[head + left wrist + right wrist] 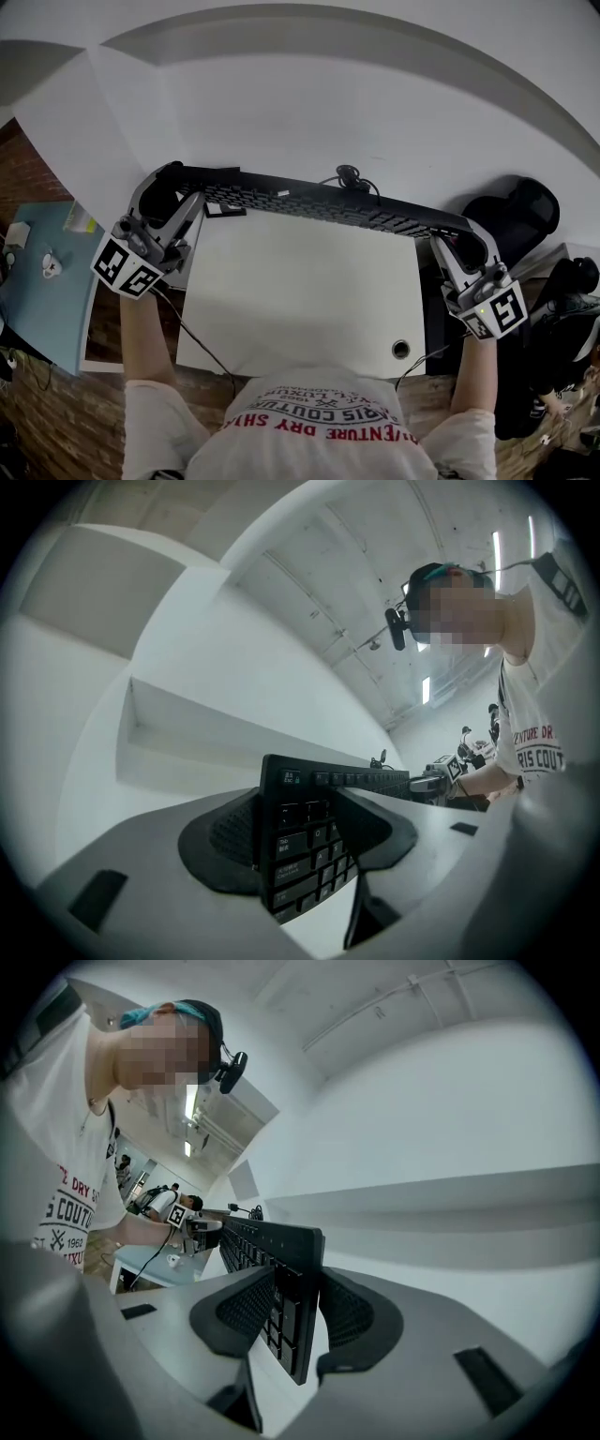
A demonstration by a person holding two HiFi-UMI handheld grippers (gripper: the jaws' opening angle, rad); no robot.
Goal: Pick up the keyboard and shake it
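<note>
While head view shows keyboard [319, 204] above far edge of desk [309, 300], gripper views alone show pads [230, 832]: left gripper [300, 829], right gripper [295, 1312] each clamped on keyboard end.

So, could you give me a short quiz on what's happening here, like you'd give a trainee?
1. True or false: the keyboard lies flat on the white desk.
2. Look at the left gripper and the right gripper. Which is clamped on the keyboard? A) left only B) right only C) both
3. Short answer: what is the small round thing near the desk's front right corner?

Key:
1. False. It is held up and tilted on its edge, over the back of the desk.
2. C. Each gripper is clamped on one end.
3. A cable hole.
</note>
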